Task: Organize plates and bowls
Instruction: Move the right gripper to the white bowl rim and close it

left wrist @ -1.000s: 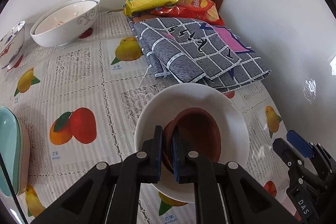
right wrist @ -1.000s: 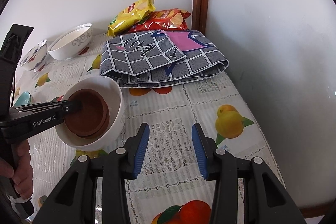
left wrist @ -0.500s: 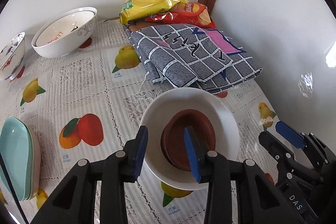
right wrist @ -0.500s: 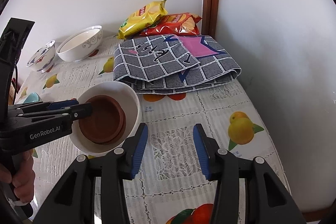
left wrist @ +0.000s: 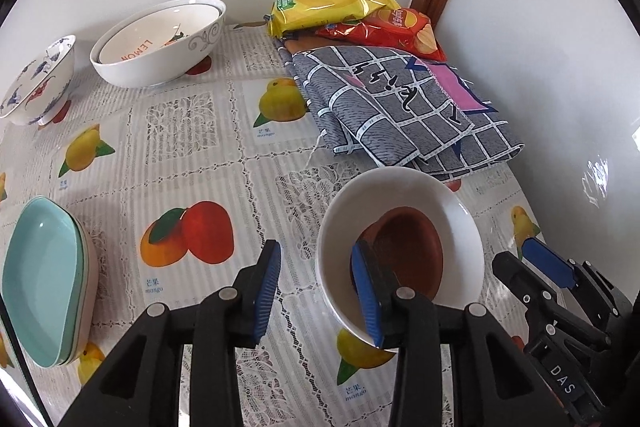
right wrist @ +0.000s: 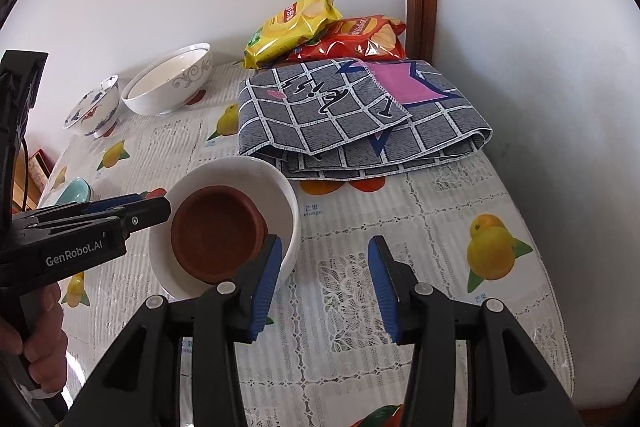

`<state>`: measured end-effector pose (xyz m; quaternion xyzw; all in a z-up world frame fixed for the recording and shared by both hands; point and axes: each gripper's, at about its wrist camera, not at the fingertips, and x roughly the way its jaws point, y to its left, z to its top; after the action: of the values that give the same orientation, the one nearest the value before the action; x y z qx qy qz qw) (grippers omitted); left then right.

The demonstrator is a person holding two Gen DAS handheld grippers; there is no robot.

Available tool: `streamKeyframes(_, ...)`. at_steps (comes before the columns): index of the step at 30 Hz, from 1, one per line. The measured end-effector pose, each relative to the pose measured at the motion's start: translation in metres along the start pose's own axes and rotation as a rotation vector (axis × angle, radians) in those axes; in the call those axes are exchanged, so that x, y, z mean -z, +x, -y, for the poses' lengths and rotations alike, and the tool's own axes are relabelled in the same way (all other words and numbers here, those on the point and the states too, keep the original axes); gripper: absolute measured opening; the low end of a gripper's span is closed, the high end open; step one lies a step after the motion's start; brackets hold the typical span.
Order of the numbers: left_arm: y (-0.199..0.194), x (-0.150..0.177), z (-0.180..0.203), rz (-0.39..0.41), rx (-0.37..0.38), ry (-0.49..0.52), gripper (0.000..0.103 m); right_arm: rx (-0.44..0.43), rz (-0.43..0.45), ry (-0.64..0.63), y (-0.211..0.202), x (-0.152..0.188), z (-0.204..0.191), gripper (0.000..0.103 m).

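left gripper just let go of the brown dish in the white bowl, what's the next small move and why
Probably pull the left gripper back and swing it left toward the teal plates. Its fingers are open and hold nothing, the brown dish already sits inside the white bowl, and the teal stack, the large white bowl and the blue-patterned bowl remain ungathered.

Teal plates cut by frame edge; brown dish partly behind left claw.

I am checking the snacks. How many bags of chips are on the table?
2. A yellow bag lies in the far corner by the wall; a red bag lies beside it, partly under it.
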<state>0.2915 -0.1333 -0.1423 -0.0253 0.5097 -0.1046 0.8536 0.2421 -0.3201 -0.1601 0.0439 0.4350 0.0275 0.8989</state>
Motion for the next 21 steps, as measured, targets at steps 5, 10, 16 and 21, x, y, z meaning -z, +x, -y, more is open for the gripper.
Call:
streamKeyframes(5, 0.012, 0.001, -0.004, -0.027, -0.009, -0.011, 0.035, -0.017, -0.039, -0.002, 0.016, 0.0, -0.004, 0.044)
streamKeyframes(10, 0.024, 0.001, -0.006, -0.059, -0.028, -0.007, 0.035, -0.013, -0.079, -0.016, 0.032, -0.002, -0.008, 0.038)
streamKeyframes(16, 0.034, -0.002, -0.008, -0.081, -0.031, -0.008, 0.037, 0.025, -0.116, -0.03, 0.043, -0.006, -0.013, 0.034)
streamKeyframes(21, 0.039, -0.003, -0.008, -0.092, -0.048, 0.0, 0.045, 0.049, -0.148, -0.037, 0.052, -0.01, -0.013, 0.034)
